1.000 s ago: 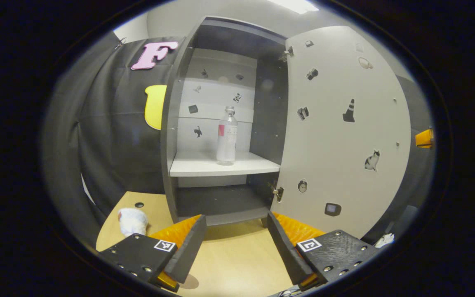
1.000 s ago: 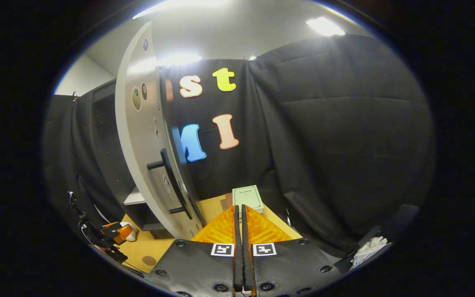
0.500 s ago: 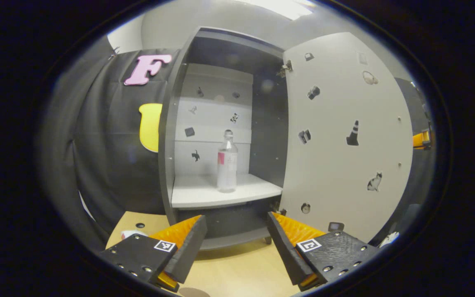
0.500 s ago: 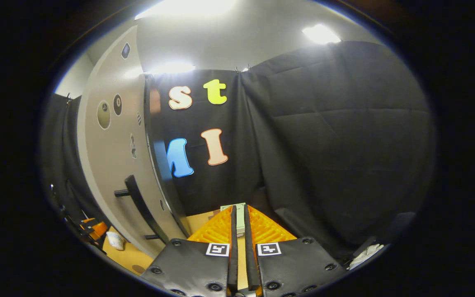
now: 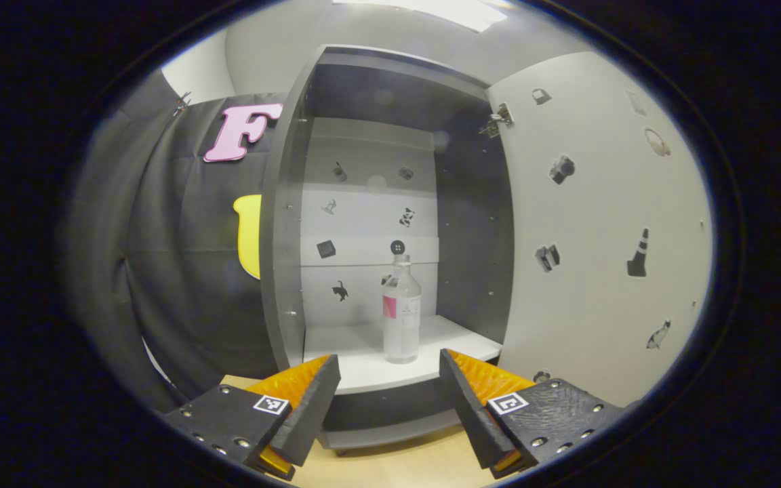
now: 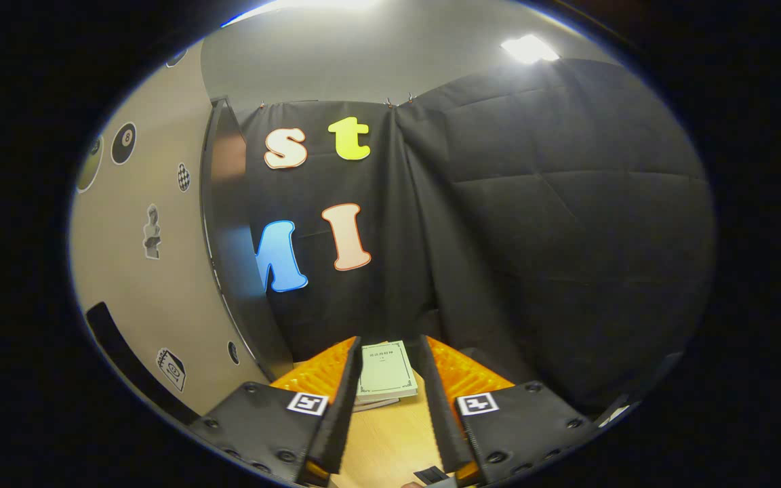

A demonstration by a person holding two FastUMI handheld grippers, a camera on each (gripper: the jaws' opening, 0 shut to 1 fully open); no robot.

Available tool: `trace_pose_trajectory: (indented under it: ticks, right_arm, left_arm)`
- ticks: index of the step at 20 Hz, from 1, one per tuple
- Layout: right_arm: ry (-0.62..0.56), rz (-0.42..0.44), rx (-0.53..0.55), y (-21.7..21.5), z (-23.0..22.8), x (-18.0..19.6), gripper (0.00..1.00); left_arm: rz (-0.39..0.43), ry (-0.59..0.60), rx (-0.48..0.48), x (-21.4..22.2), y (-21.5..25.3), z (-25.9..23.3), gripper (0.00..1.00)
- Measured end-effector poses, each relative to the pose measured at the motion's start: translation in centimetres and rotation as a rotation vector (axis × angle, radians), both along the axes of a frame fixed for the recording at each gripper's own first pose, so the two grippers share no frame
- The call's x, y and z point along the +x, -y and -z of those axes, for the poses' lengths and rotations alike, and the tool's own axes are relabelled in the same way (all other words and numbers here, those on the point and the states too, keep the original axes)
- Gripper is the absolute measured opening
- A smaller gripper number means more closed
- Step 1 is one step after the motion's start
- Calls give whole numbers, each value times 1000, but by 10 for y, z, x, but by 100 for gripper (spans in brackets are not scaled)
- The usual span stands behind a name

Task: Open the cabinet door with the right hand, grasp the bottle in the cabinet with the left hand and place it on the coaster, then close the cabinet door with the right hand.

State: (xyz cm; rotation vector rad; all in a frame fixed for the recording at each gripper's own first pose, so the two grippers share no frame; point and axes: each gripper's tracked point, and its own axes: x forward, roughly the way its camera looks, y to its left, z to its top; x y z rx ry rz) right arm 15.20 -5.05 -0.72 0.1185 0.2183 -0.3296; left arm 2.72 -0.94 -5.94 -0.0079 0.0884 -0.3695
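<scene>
Door-opening looks done: the cabinet door (image 5: 594,224) stands wide at right, the bottle (image 5: 401,316) is upright on the cabinet shelf (image 5: 363,359) beyond the left tongs (image 5: 386,386), both tongs (image 6: 386,400) spread and empty, so grasping, coaster placement and closing remain.

Door handle (image 6: 126,362) cut off by the picture's lower edge
</scene>
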Motion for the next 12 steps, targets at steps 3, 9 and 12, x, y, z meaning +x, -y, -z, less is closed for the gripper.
trace_pose_trajectory:
  ticks: [3, 9, 12]
  right_arm:
    - [6, 4, -2, 7, 6, 13, 83]
    - [-37, 80, -71, 36, 21, 18, 98]
    - [-40, 87, -48, 42, 28, 19, 98]
  left_arm:
    - [10, -10, -27, 6, 7, -1, 89]
    - [85, 21, 26, 21, 15, -1, 89]
    - [93, 14, 31, 28, 20, 4, 89]
